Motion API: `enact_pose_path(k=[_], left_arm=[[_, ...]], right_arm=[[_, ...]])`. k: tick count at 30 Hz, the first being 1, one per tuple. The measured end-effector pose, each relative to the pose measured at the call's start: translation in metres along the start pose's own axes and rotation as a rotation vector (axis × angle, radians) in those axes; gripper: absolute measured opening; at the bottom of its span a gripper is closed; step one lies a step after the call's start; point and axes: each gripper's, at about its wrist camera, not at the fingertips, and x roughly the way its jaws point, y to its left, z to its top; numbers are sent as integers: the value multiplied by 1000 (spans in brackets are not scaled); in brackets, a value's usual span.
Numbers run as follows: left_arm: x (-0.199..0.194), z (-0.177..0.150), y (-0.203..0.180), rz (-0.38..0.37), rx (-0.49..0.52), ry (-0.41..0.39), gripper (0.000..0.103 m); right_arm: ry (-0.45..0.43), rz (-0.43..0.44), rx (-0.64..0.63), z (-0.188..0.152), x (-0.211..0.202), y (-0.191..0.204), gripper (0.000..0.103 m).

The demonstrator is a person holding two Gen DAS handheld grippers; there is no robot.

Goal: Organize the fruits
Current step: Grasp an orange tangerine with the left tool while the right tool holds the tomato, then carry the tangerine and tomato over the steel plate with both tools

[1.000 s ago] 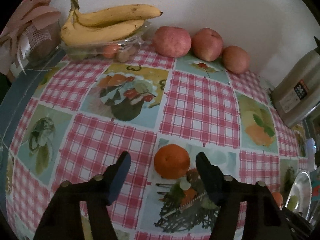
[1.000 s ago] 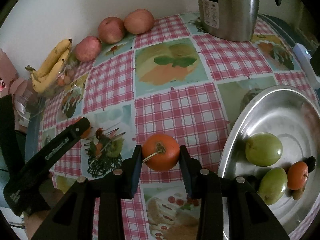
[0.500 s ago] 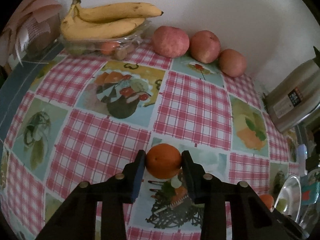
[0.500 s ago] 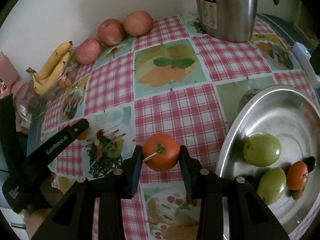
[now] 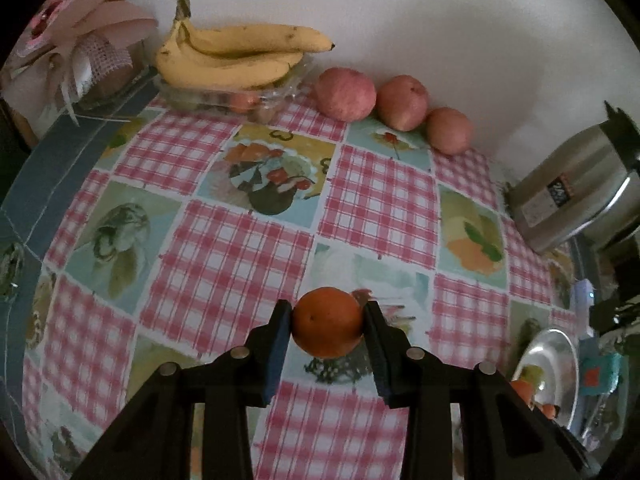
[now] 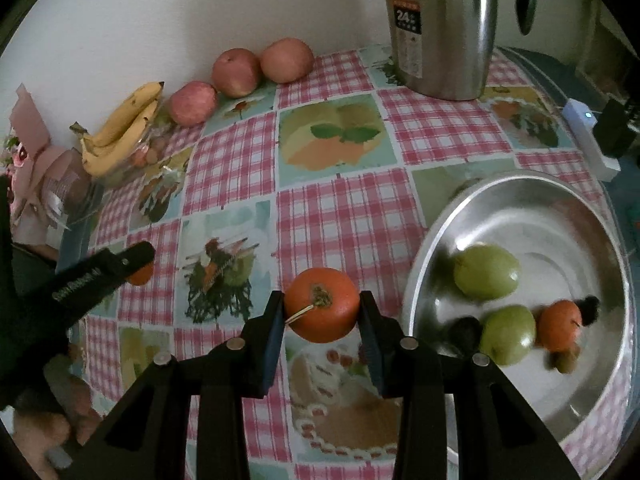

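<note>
My left gripper (image 5: 327,322) clenches an orange (image 5: 327,321); my right gripper (image 6: 322,307) clenches a tomato (image 6: 322,305) just beside the steel bowl (image 6: 472,204) rim, over bare checked worktop (image 6: 340,208).

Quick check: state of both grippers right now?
Left gripper: shut on the orange.
Right gripper: shut on the stemmed orange fruit.

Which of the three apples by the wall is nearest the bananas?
The leftmost apple, the largest and pinkest of the three, sits right beside the bananas.
</note>
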Motion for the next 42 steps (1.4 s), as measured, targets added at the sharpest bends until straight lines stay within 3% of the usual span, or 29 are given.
enact_pose_path(k=[11, 24, 42], left_arm=[[-35, -38, 9, -1, -26, 32, 39], [-47, -82, -5, -37, -9, 77, 39], [-49, -89, -37, -57, 64, 73, 39]], right_arm=[[-13, 5, 11, -32, -30, -9, 38], [3, -11, 19, -62, -42, -23, 38], [36, -26, 104, -64, -40, -59, 38]])
